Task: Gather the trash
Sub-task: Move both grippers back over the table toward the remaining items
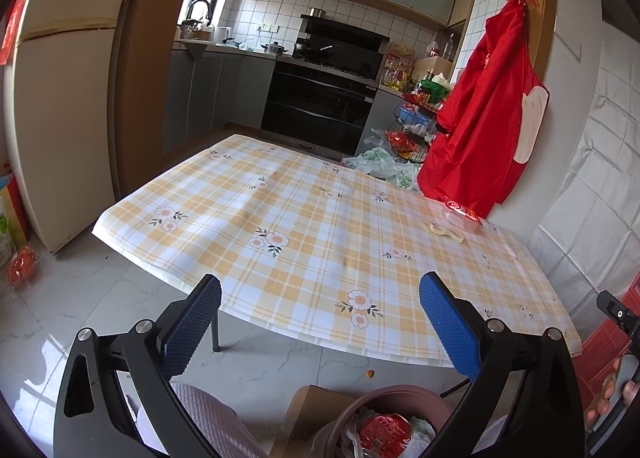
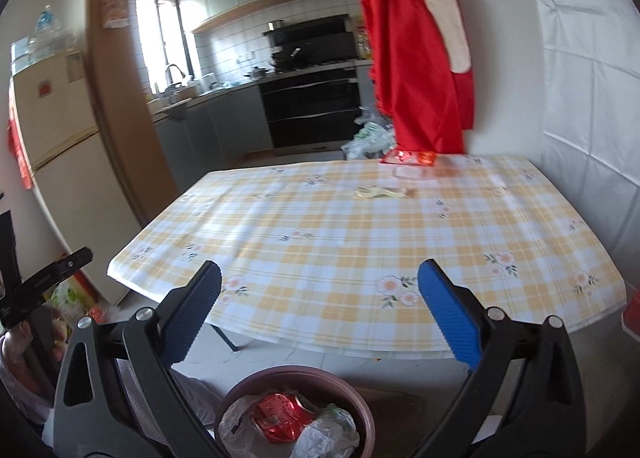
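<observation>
A pinkish-brown trash bin (image 2: 362, 414) (image 1: 404, 398) stands on the floor below the table's near edge, holding a red wrapper (image 2: 278, 416) and crumpled plastic. My right gripper (image 2: 320, 286) hangs above the bin, open and empty. My left gripper (image 1: 320, 298) is also open with nothing between its blue pads. On the yellow plaid tablecloth (image 2: 340, 234) (image 1: 304, 226) a pale peel-like scrap (image 2: 380, 192) (image 1: 446, 233) lies near the far side. Behind it sits a red and clear wrapper (image 2: 410, 160) (image 1: 462, 210) by the wall.
A red apron (image 1: 480, 118) (image 2: 416, 58) hangs on the wall beside the table. Plastic bags (image 1: 380, 164) lie on the kitchen floor beyond. A cardboard box (image 1: 316, 414) sits by the bin. A fridge (image 1: 60, 118) stands left. A small orange crumb (image 1: 370, 373) lies under the table.
</observation>
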